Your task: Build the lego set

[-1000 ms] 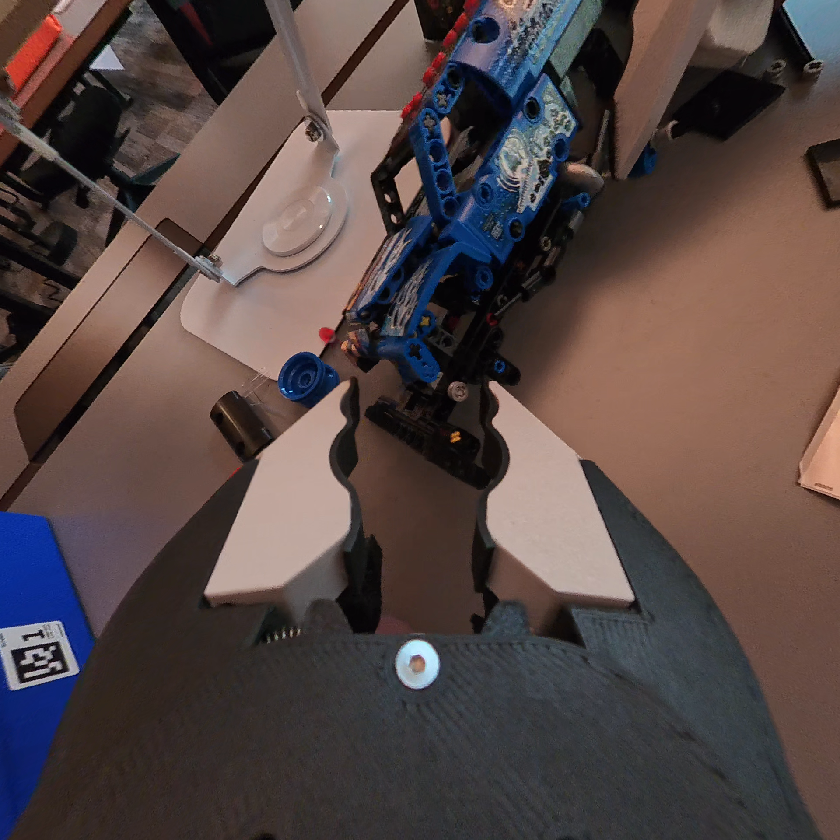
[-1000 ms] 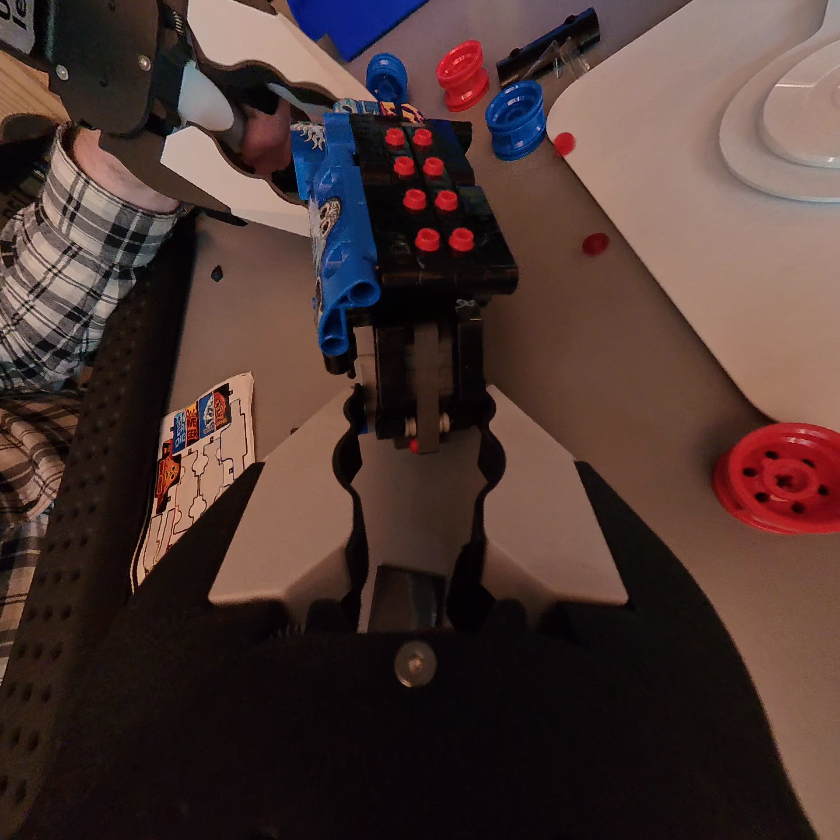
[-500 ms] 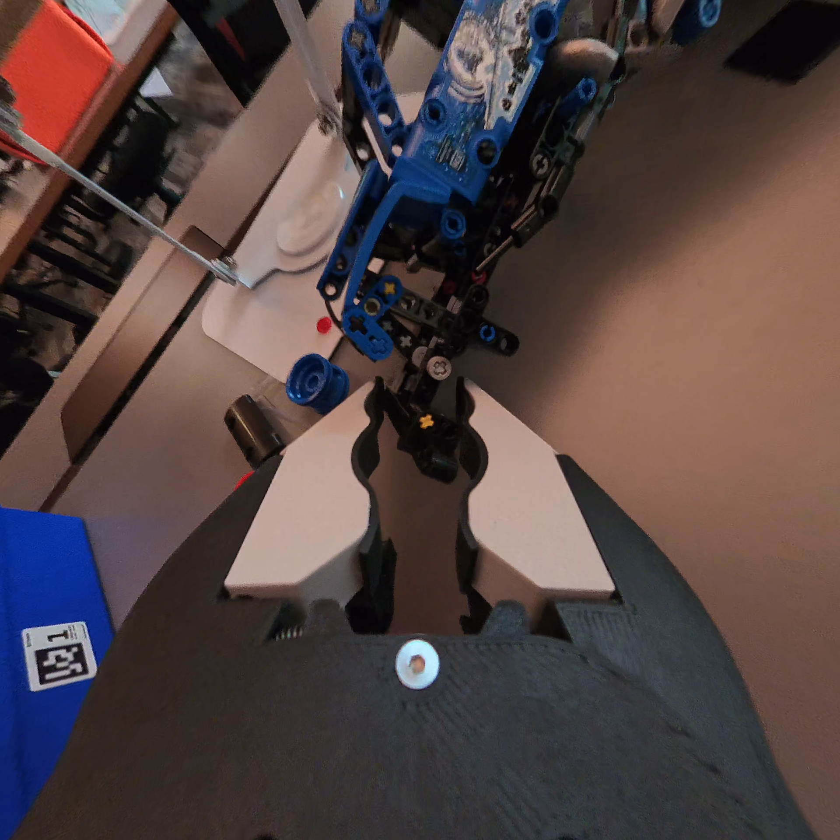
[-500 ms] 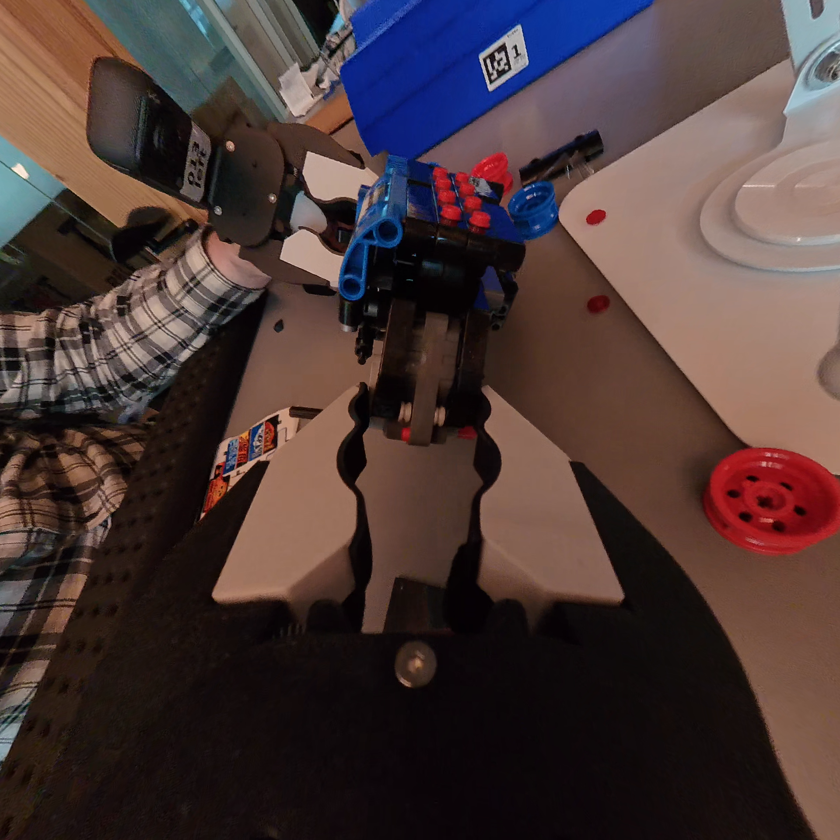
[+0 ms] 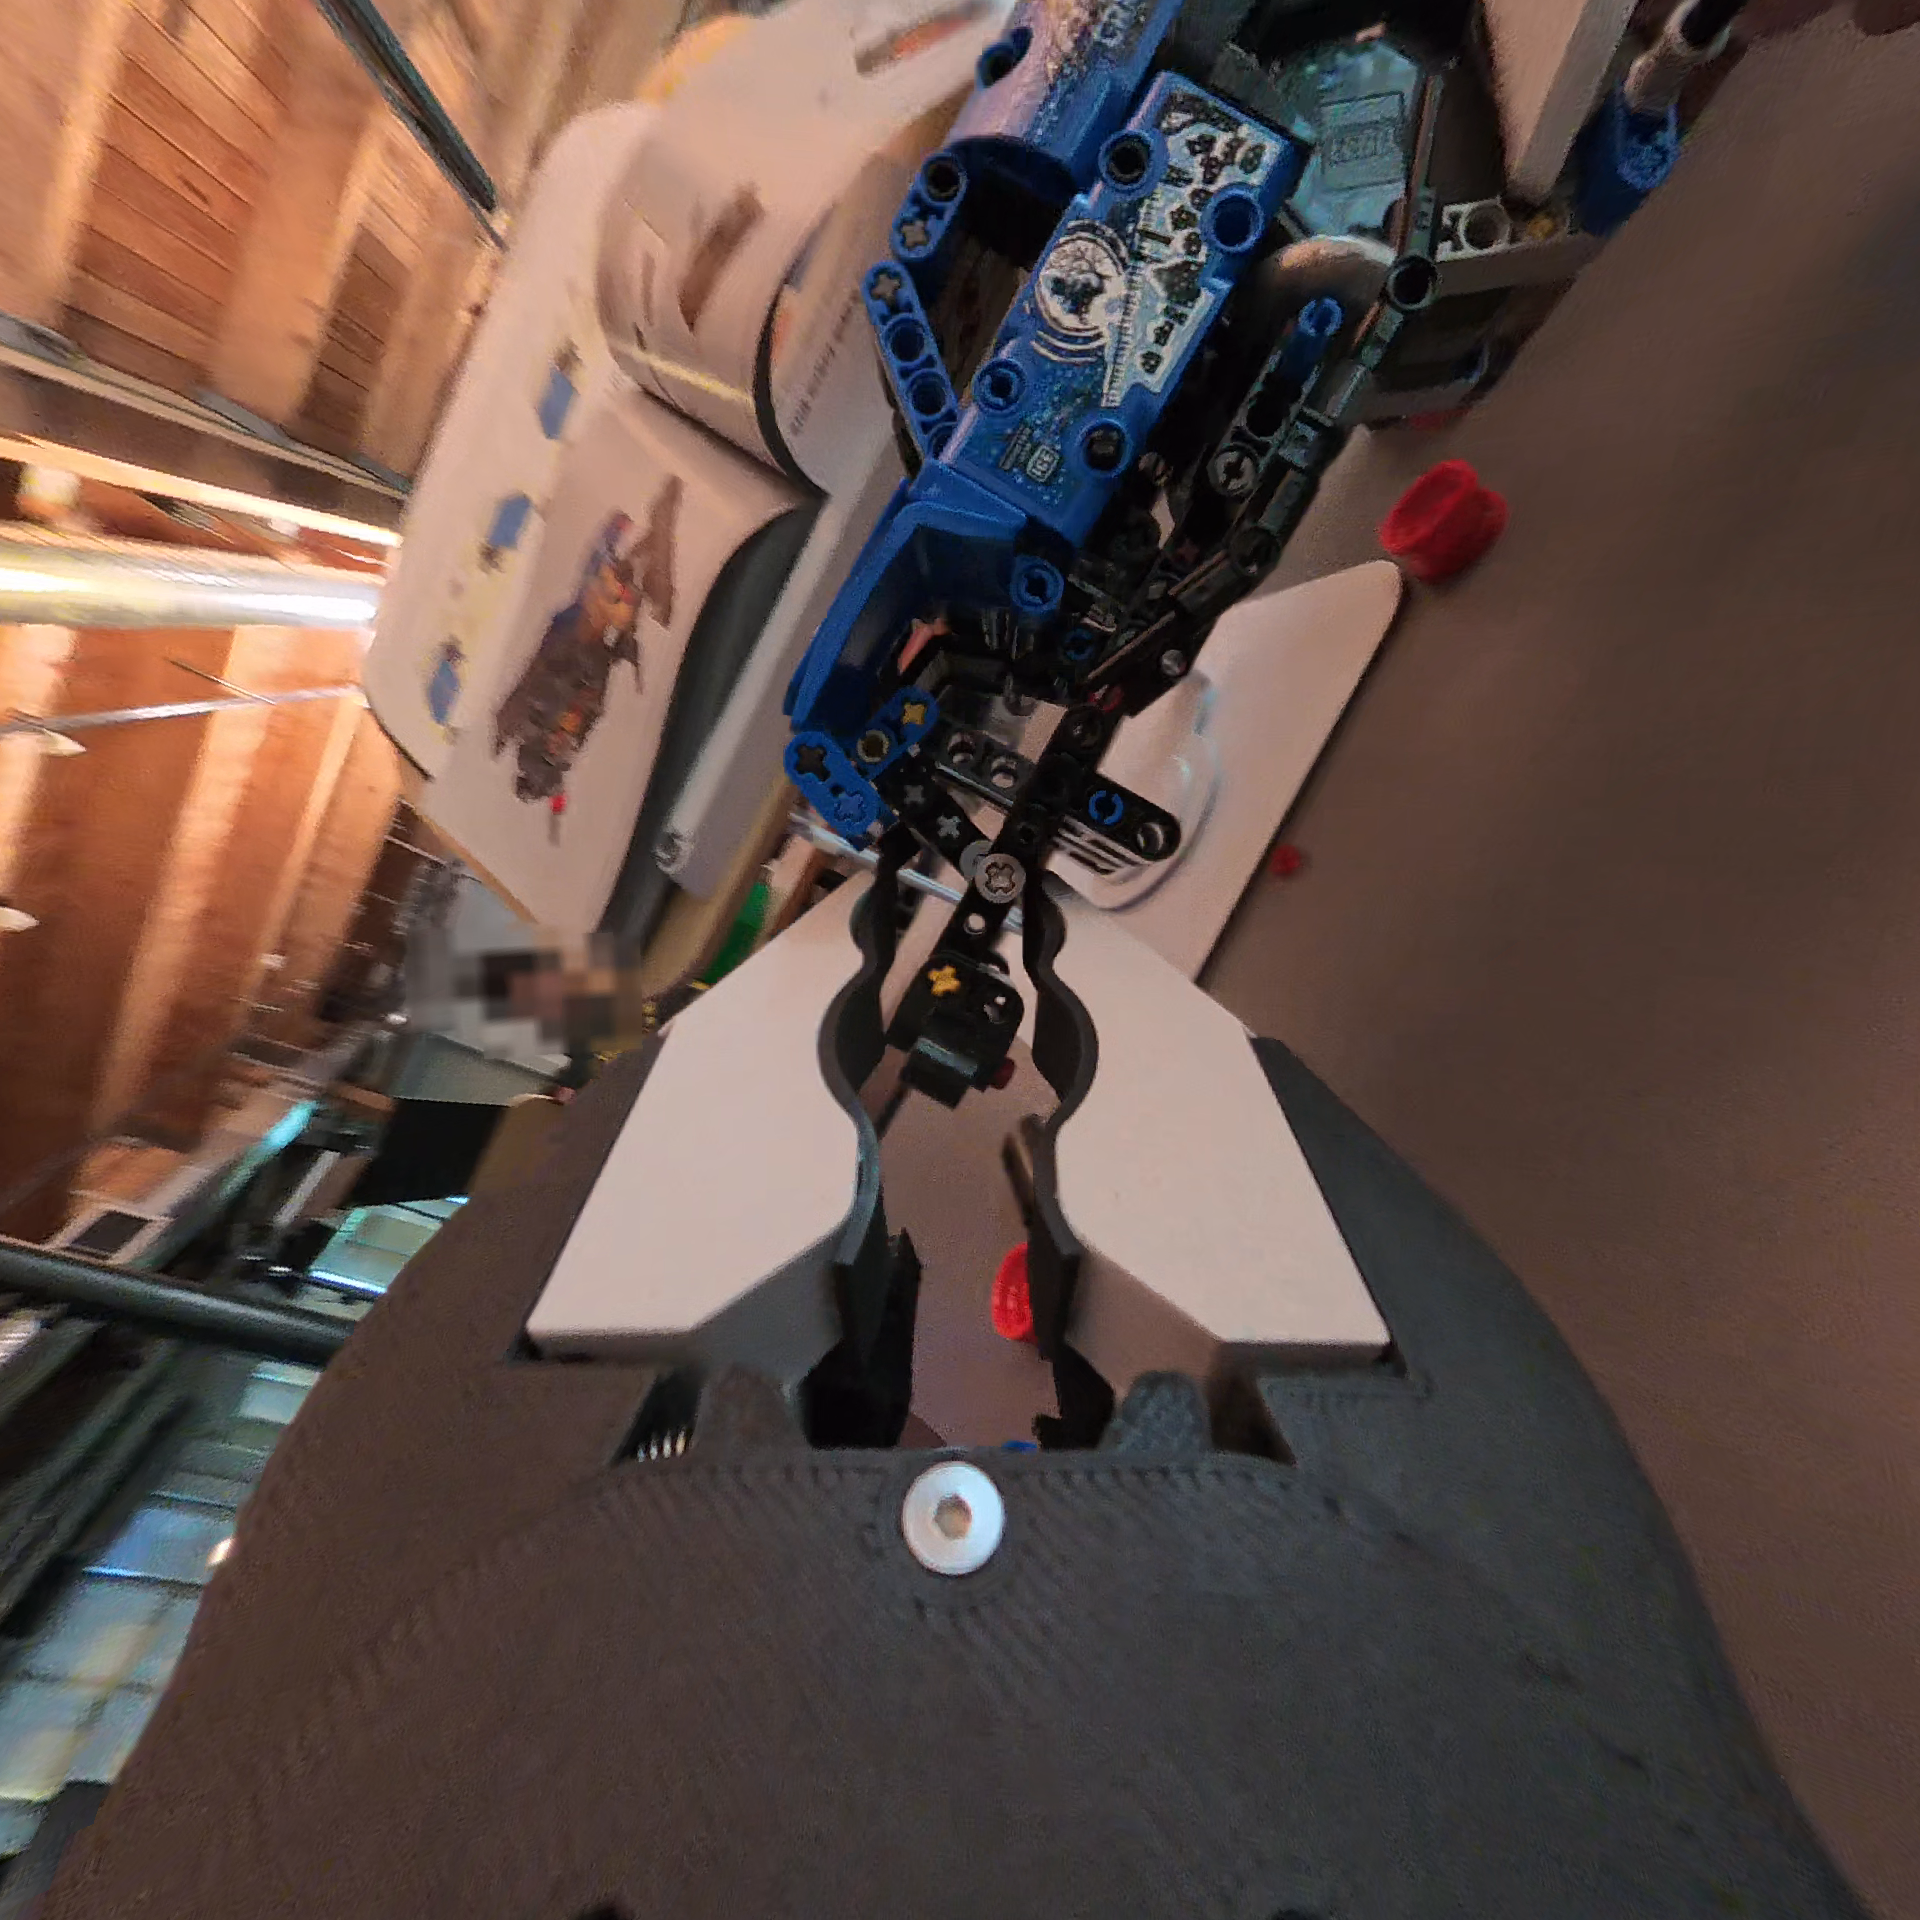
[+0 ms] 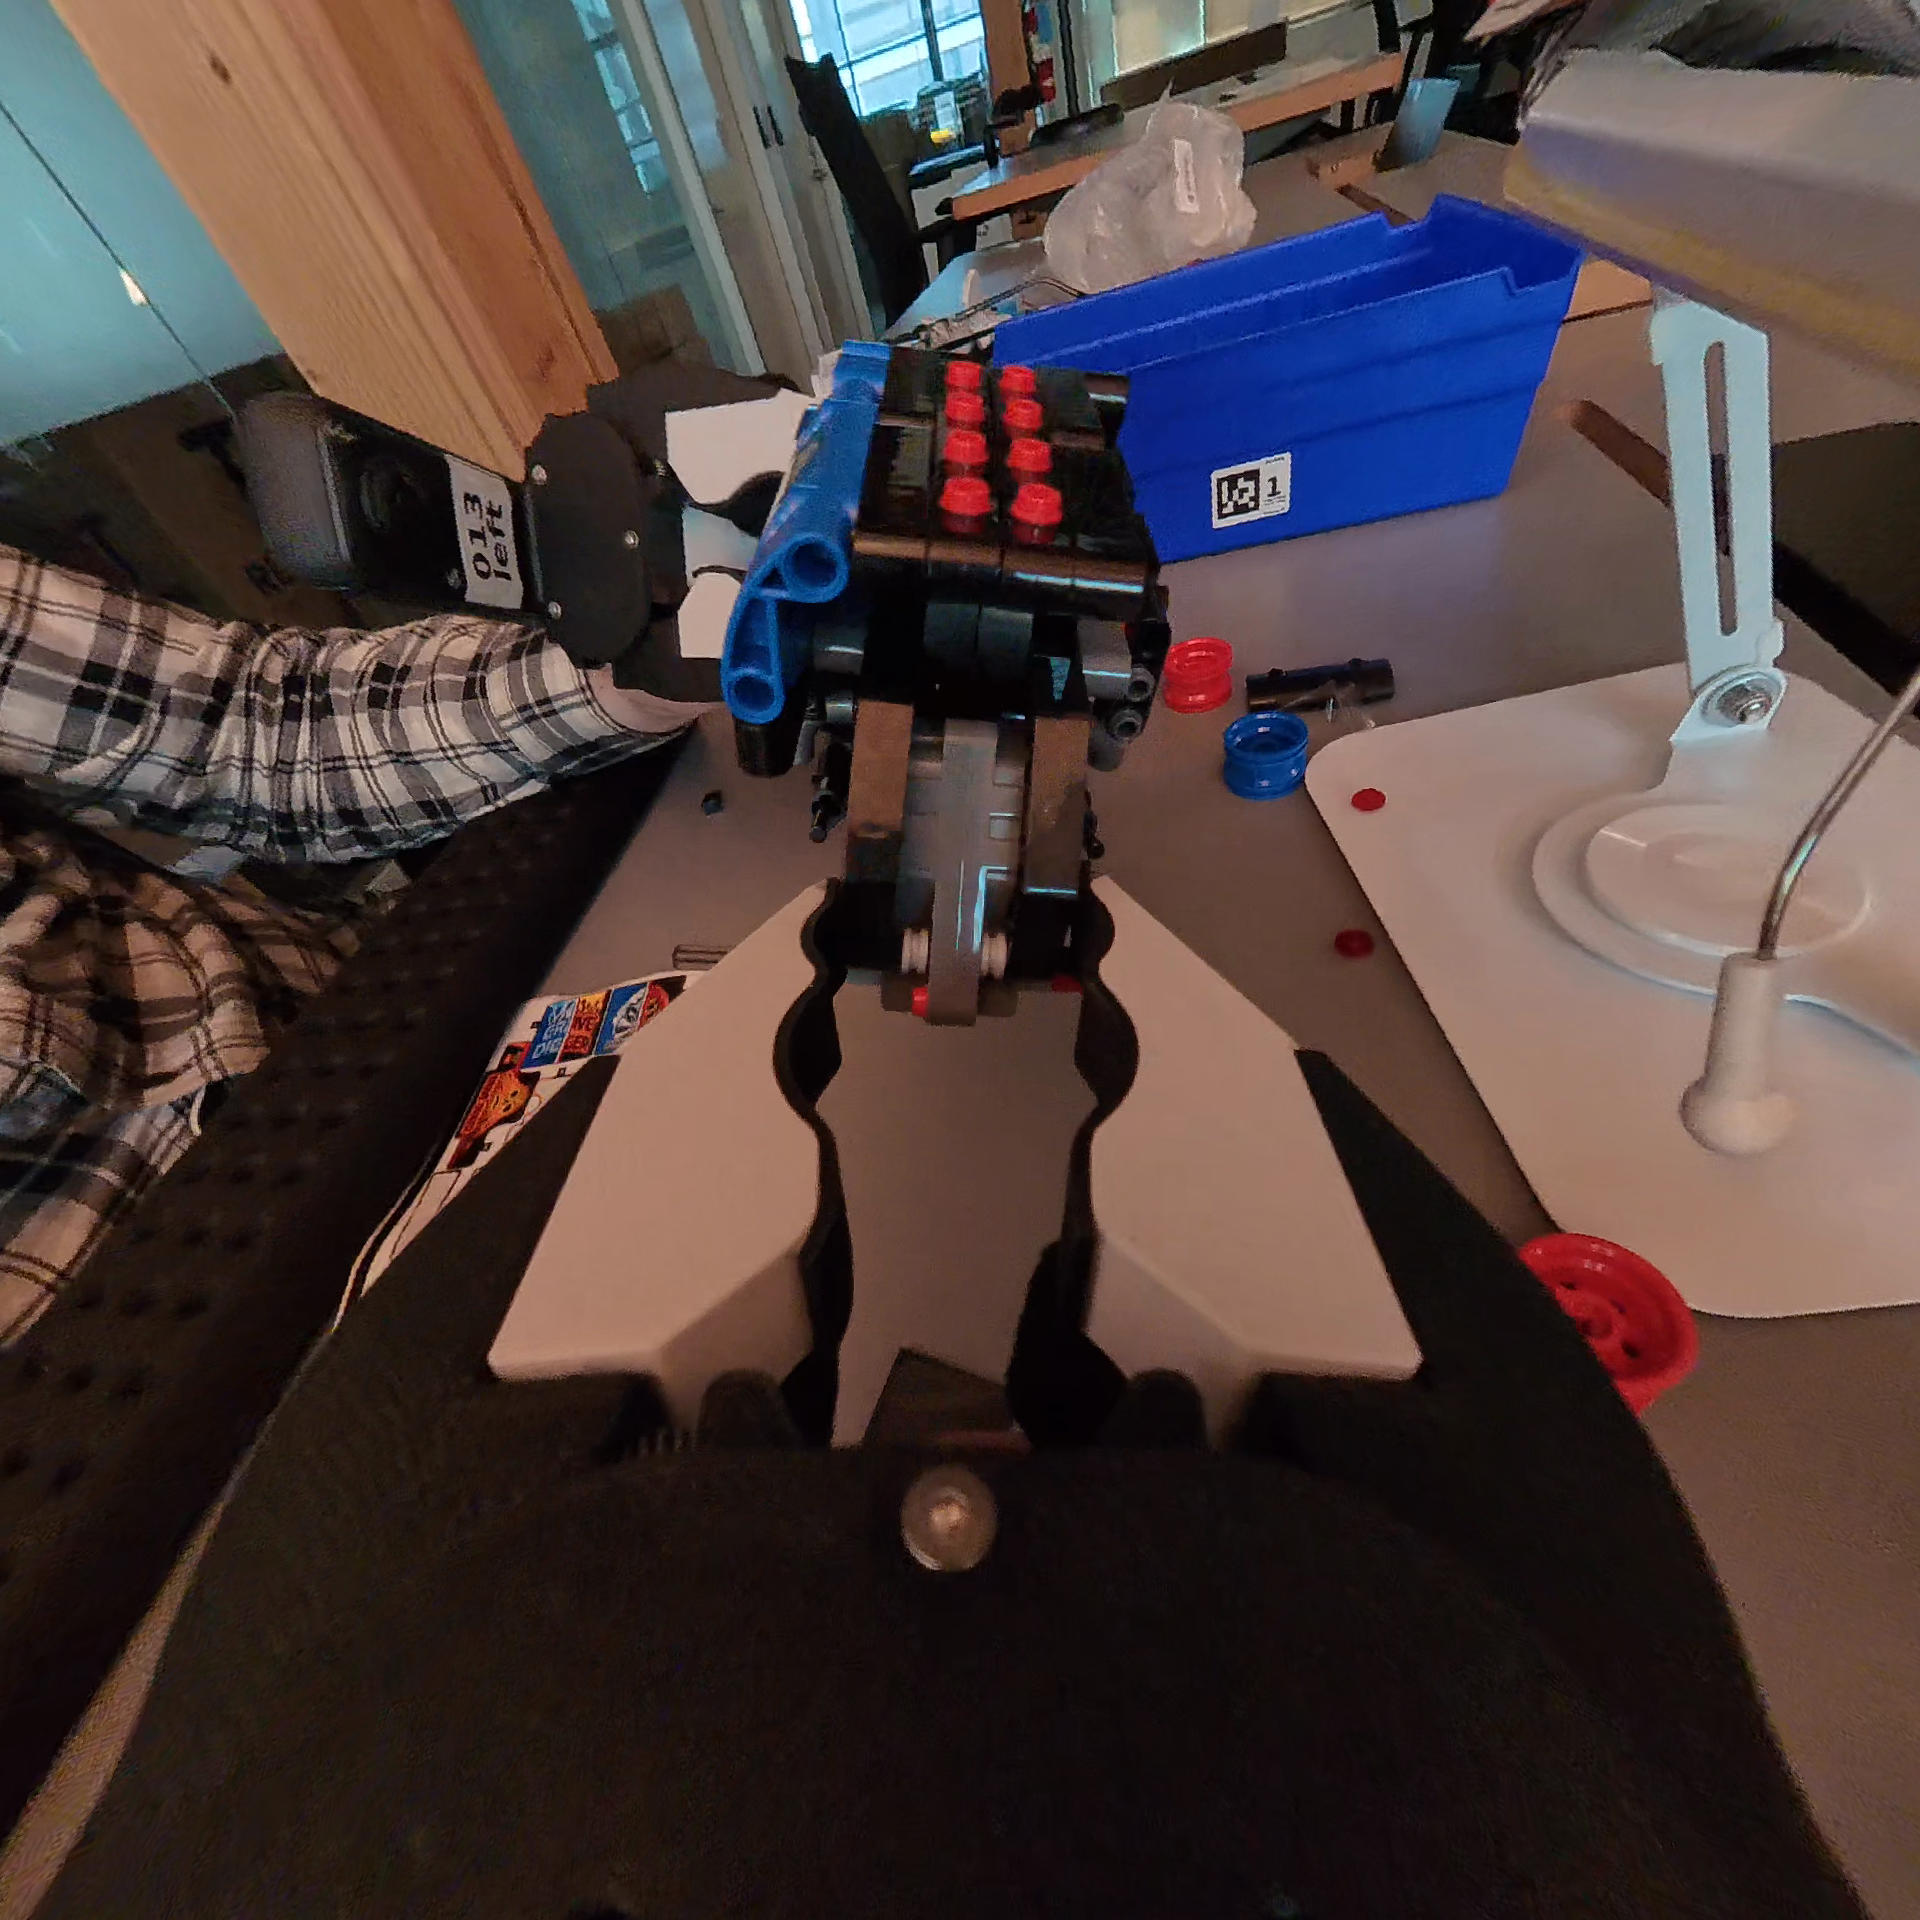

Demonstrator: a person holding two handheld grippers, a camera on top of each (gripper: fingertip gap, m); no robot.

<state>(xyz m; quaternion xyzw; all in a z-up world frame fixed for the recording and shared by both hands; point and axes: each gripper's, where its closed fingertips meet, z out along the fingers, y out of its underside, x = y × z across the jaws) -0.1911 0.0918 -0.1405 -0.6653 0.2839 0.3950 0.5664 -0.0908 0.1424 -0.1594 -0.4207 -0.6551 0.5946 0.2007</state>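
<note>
The blue and black lego model (image 6: 956, 582) hangs above the table between both grippers. My right gripper (image 6: 956, 920) is shut on its black and grey end, under a black block with red studs. My left gripper (image 5: 956, 920) is shut on a thin black beam at the other end of the model (image 5: 1081, 343); it also shows beyond the model in the right wrist view (image 6: 722, 535), held by an arm in a plaid sleeve. A white finger of the right gripper (image 5: 1538, 94) shows at the top of the left wrist view.
On the table lie a large red wheel (image 6: 1605, 1320), a blue wheel (image 6: 1264, 753), a small red wheel (image 6: 1200, 673), a black part (image 6: 1320, 681) and a sticker sheet (image 6: 561, 1049). A blue bin (image 6: 1351, 343) stands behind, a white lamp base (image 6: 1662, 935) at right. An open instruction booklet (image 5: 551, 644) stands at left. Tip to tip, the grippers are about 12 cm apart. About 15 cm separates my right fingertips from the large red wheel (image 6: 1605, 1320). Look for it in the left wrist view (image 5: 1430, 511) too.
My left gripper closed from open onto the model's thin black beam. Both grippers lifted and tilted the model up off the table, and both views swung upward.
</note>
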